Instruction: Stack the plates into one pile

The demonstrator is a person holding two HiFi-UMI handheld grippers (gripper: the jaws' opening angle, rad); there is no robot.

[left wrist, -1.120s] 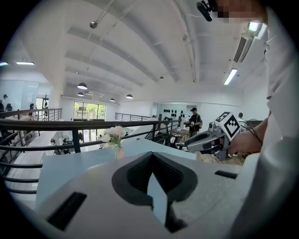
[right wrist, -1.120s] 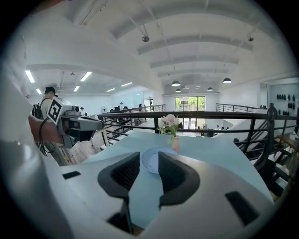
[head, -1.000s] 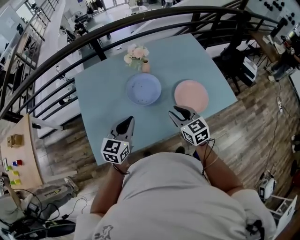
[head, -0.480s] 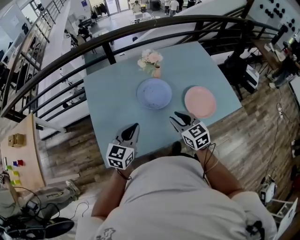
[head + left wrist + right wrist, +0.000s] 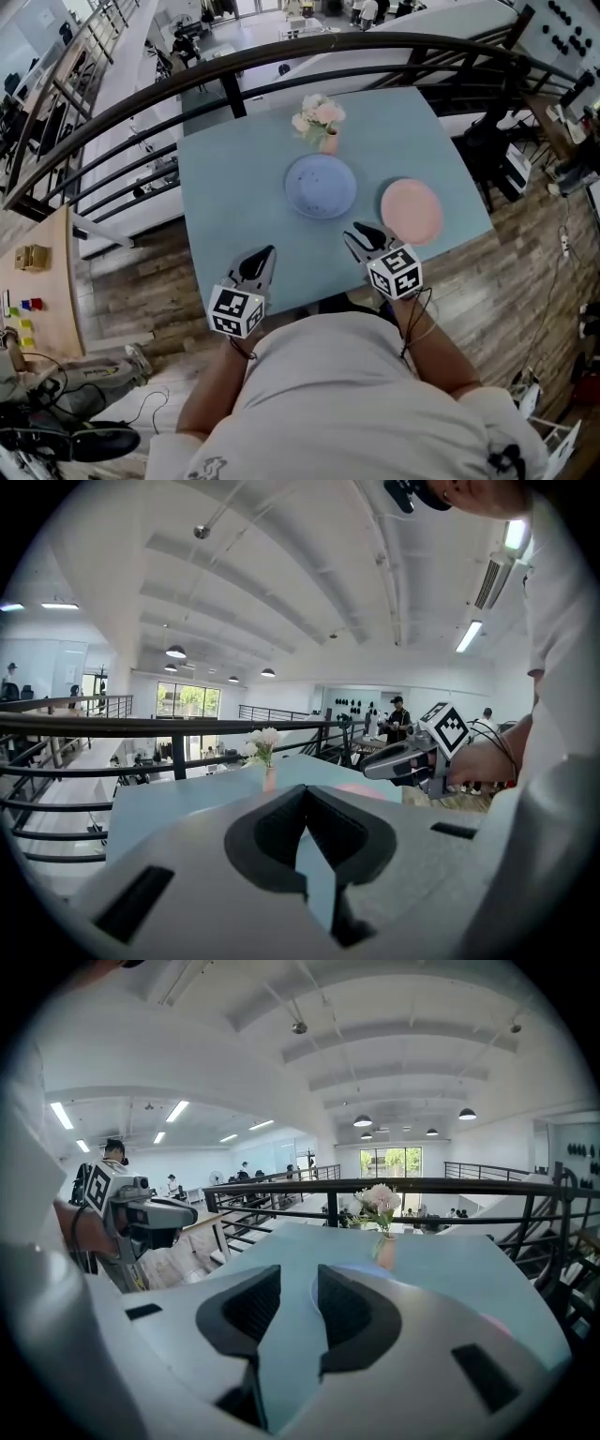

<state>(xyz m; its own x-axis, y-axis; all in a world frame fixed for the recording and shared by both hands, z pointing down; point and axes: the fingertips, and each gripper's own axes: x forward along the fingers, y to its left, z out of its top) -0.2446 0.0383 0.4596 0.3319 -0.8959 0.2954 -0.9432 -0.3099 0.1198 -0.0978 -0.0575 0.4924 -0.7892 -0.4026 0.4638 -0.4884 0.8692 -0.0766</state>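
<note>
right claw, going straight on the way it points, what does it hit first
Probably the round blue plate just ahead; pointing slightly down, the open right claw might touch the light blue tabletop short of it first.

- Left gripper view: pink plate (image 5: pixel 359 790) shows as 1 thin sliver above the body of the left gripper (image 5: pixel 305 792); rest hidden.
- Right gripper view: blue plate (image 5: pixel 361 1268) mostly hidden behind the right gripper (image 5: pixel 298 1274).
- Head view: near edge of table (image 5: pixel 244 178) covered by torso (image 5: pixel 347 394).

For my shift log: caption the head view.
Left claw shut, right claw open, both empty near the table edge; blue plate and pink plate unstacked.
</note>
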